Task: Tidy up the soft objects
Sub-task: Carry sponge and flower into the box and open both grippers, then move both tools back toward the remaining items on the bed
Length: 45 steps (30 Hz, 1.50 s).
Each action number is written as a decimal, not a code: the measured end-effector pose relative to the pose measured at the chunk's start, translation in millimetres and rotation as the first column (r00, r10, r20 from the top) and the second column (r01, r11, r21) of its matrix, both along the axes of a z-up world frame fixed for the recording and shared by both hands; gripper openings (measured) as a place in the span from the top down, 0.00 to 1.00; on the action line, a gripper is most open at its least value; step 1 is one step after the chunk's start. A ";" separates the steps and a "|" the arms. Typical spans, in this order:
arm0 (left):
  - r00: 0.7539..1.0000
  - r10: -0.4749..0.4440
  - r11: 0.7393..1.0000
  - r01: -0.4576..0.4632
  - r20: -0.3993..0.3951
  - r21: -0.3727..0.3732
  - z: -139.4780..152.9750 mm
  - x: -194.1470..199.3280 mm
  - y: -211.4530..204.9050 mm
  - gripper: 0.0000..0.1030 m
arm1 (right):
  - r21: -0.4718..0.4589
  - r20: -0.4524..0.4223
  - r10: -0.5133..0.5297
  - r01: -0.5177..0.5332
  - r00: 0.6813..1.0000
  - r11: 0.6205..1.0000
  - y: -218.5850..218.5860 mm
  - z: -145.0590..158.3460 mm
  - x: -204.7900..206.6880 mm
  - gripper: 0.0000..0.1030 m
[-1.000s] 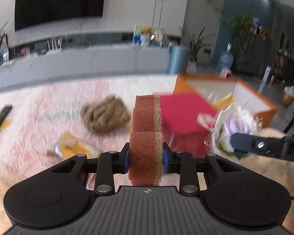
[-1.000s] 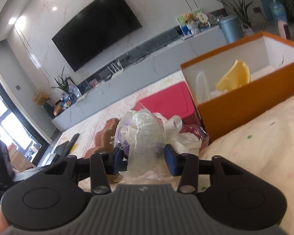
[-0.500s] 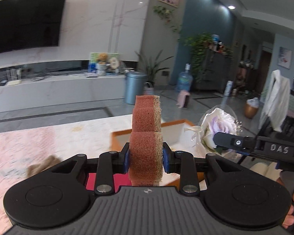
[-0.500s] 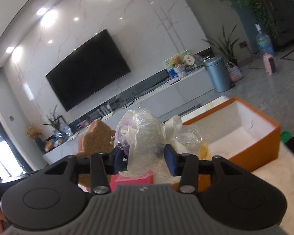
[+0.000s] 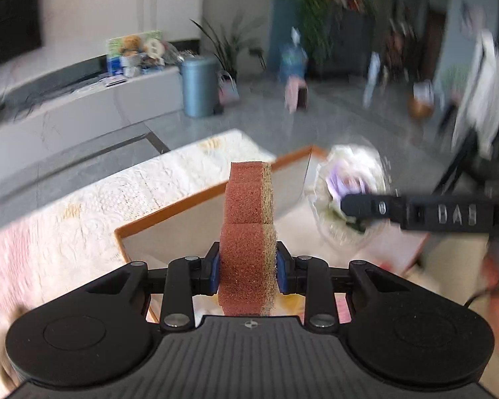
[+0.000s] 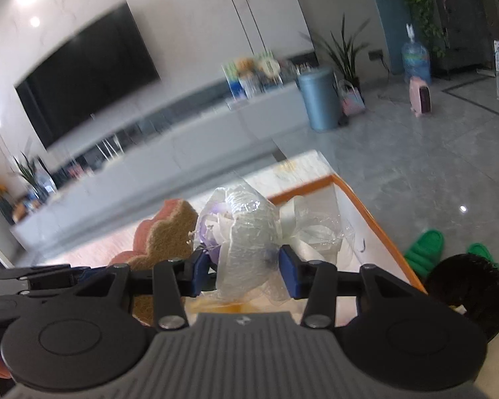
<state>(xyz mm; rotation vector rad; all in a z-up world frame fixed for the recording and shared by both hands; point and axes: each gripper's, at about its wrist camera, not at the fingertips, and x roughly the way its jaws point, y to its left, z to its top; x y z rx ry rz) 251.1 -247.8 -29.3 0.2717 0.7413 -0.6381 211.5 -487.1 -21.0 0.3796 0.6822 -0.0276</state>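
Left wrist view: left gripper [image 5: 248, 263] pinches the light, squashy sponge [image 5: 248, 229] low down, right gripper [image 6: 246, 271] pinching the crinkly wrapped flower [image 6: 239, 232].

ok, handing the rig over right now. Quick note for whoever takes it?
Left gripper: shut on the sponge, held above the orange box.
Right gripper: shut on the wrapped flower, also above the box.
Done: both soft items picked up and carried to the box.
Left: lower and release each into the box. Something yellow already lies inside; what it is cannot be told.
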 end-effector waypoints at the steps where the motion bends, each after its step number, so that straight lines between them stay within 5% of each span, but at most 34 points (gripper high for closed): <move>1: 0.999 -0.036 0.998 0.035 0.017 0.047 -7.1 3.3 -5.7 0.66 | -0.007 -0.028 0.004 -0.004 1.000 1.000 -2.6 -5.7 9.0 0.56; 9: 0.960 -0.267 0.917 0.228 0.081 0.327 -59.1 22.4 -40.4 0.66 | -0.032 -0.201 -0.002 -0.005 0.980 0.999 -14.3 -44.2 63.8 0.55; 16: 0.936 -0.347 0.856 0.289 0.061 0.427 -93.8 25.3 -51.9 0.60 | -0.070 -0.274 0.014 -0.034 0.962 0.997 -8.9 -63.0 88.9 0.54; 22: 0.944 -0.324 0.862 0.271 0.055 0.427 -96.2 23.8 -51.2 0.42 | -0.157 -0.335 0.003 -0.059 0.942 0.986 0.5 -71.0 108.1 0.51; 25: 0.942 -0.331 0.866 0.277 0.062 0.417 -88.4 18.1 -44.4 0.33 | -0.136 -0.335 0.015 -0.065 0.942 0.989 -0.6 -71.2 109.4 0.38; 27: 0.939 -0.338 0.867 0.283 0.067 0.410 -81.2 12.9 -39.0 0.33 | -0.124 -0.322 0.010 -0.053 0.947 0.991 -2.5 -68.1 107.5 0.28; 38: 0.943 -0.281 0.931 0.223 0.178 0.288 -19.0 -23.8 -4.3 0.31 | -0.135 -0.239 0.004 -0.037 0.971 0.990 12.2 -20.3 70.9 0.28; 45: 0.968 -0.125 0.989 0.104 0.217 0.108 17.2 -71.1 44.9 0.31 | -0.041 -0.091 0.050 -0.054 0.995 0.998 46.8 12.8 18.7 0.25</move>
